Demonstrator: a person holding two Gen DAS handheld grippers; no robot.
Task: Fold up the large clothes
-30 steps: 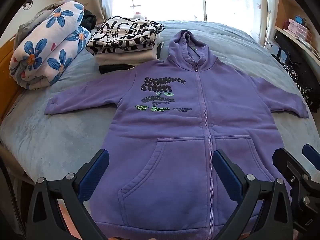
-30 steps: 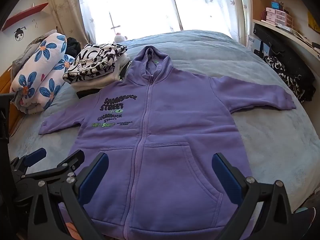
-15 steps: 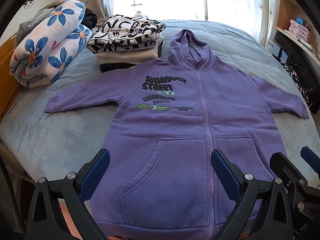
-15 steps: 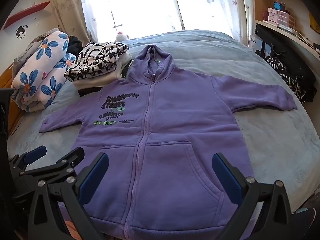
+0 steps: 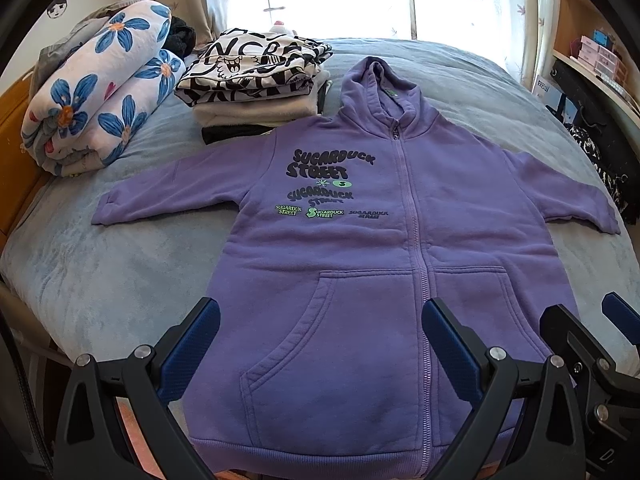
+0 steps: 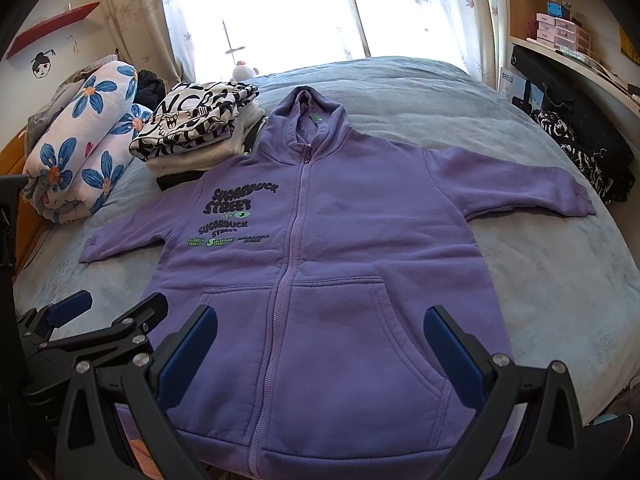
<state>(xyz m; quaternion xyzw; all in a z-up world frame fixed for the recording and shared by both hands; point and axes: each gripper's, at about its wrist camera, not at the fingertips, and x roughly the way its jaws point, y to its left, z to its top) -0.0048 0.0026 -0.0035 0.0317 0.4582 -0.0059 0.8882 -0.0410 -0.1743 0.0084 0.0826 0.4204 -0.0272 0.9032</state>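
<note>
One purple zip hoodie (image 5: 372,264) lies flat, front up, in the middle of a grey-blue bed (image 5: 100,264). Its long axis runs from hem, nearest the cameras, to hood, pointing toward the window; two sleeves stretch sideways. Beyond its left sleeve sit one stack of folded clothes (image 5: 256,80) and one rolled floral blanket (image 5: 100,96). Two grippers hover above the hem: left gripper (image 5: 320,344) and right gripper (image 6: 320,344), each spread wide, holding nothing.

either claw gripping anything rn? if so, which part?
Nothing held. The left claw and right claw are both open above the hem end of the purple hoodie, which lies flat on the bed.
</note>
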